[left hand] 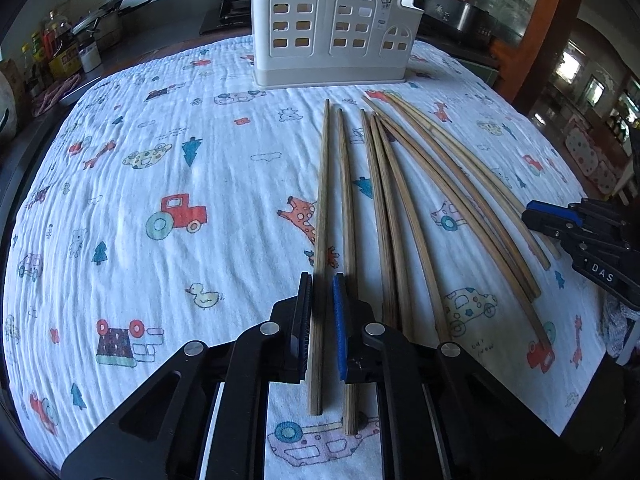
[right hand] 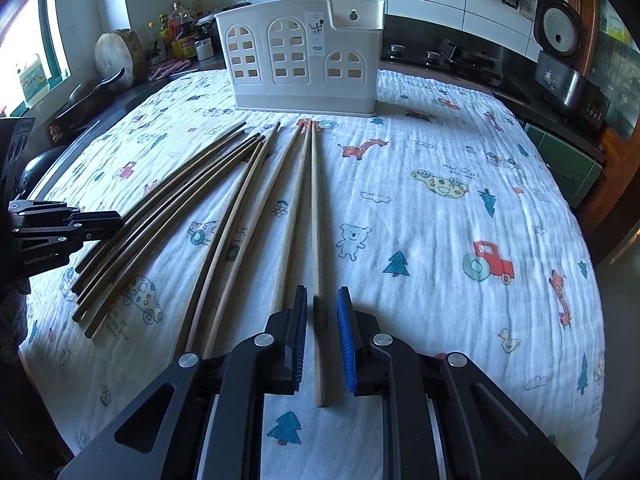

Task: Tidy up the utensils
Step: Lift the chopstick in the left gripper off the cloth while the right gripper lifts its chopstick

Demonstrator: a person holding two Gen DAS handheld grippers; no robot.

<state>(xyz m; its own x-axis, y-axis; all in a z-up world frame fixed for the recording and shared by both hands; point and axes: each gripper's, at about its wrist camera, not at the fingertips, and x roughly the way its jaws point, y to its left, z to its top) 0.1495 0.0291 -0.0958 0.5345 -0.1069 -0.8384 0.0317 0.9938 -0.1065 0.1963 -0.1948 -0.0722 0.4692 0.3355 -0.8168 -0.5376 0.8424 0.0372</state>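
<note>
1. The chopsticks (right hand: 224,208) lie fanned on the printed cloth (right hand: 440,208) that covers the surface, their far tips converging toward the white utensil holder (right hand: 300,56), which stands upright at the far edge of the cloth.
2. The right tool (right hand: 322,340) straddles the rightmost chopstick (right hand: 316,220) near its close end. The stick's long axis runs straight ahead along the fingers, pointing at the holder. The fingers stand spread, with a gap on both sides of the stick, so nothing is pinched yet.
3. The left tool (left hand: 322,320) does the same at the other edge of the fan, over the leftmost chopstick (left hand: 322,208). Its fingers are spread too; the left pad looks close to the wood, but whether it touches I cannot tell. A second stick (left hand: 347,208) lies just beside it, passing under the blue pad.
4. Each tool is nearest its own outer stick, and both are aligned lengthwise with it.
5. My judgement: the coming move is a plain closing of the fingers across the stick's width, then a lift and carry forward to the holder, well apart from both tools.
6. The risk on the left is catching the neighbouring stick as well.
</note>
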